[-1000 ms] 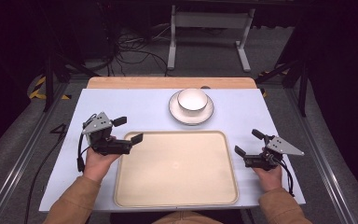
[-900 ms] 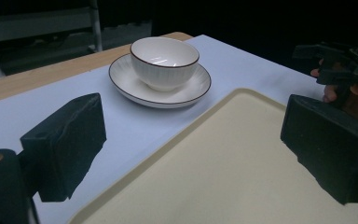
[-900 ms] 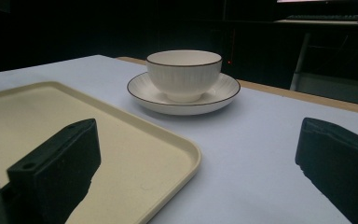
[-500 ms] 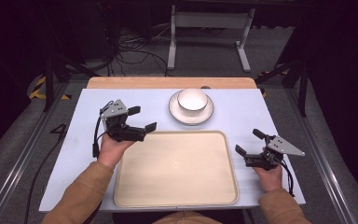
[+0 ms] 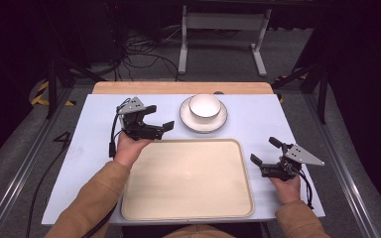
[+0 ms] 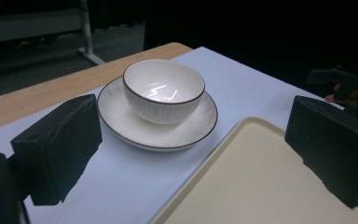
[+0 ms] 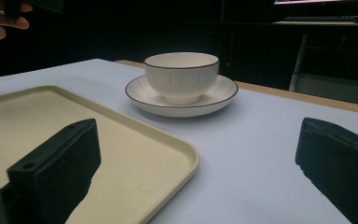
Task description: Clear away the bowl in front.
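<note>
Now our left gripper (image 5: pixel 158 117) nears the bowl (image 5: pixel 204 105) on its saucer (image 5: pixel 188 121), jaws apart; right gripper (image 5: pixel 265 151) likewise gapes. Glazed, brittle, slippery — we'd pinch the rim.

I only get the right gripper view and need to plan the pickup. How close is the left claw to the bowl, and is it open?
Observer: In the high view the left claw is open, beside the saucer, not touching it.
Operator: Anything inside the bowl?
Observer: The left gripper view looks down into the bowl: nothing in it but a light reflection.
Operator: And where is my right claw?
Observer: The right claw is open, beside the tray, at its right edge, apart from the bowl.
</note>
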A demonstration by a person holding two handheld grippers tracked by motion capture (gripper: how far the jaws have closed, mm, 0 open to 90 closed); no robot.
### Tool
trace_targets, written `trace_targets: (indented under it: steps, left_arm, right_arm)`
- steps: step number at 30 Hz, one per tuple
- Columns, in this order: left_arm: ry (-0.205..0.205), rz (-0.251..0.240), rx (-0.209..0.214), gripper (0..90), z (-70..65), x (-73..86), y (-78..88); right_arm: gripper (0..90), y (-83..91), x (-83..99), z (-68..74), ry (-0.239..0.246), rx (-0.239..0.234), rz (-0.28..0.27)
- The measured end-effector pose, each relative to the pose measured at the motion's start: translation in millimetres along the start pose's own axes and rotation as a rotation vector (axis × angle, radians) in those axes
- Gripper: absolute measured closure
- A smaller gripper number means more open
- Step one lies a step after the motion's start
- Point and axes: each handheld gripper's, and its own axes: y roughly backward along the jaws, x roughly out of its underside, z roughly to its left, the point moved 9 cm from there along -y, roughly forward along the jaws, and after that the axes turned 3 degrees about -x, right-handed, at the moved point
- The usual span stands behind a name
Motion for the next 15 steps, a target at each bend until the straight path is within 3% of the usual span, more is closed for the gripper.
trace_targets:
  steps: [7, 15]
  left_arm:
    - [0.013, -0.003, 0.004, 4.3, 4.1, -7.8, -11.8]
    - [-0.008, 0.025, -0.022, 4.4, 10.6, -13.0, -28.4]
  right_arm:
    - [0.3, 0.4, -0.1, -0.5, -0.002, 0.004, -0.003]
    - [0.3, 1.0, -0.4, -1.5, -0.003, 0.011, -0.008]
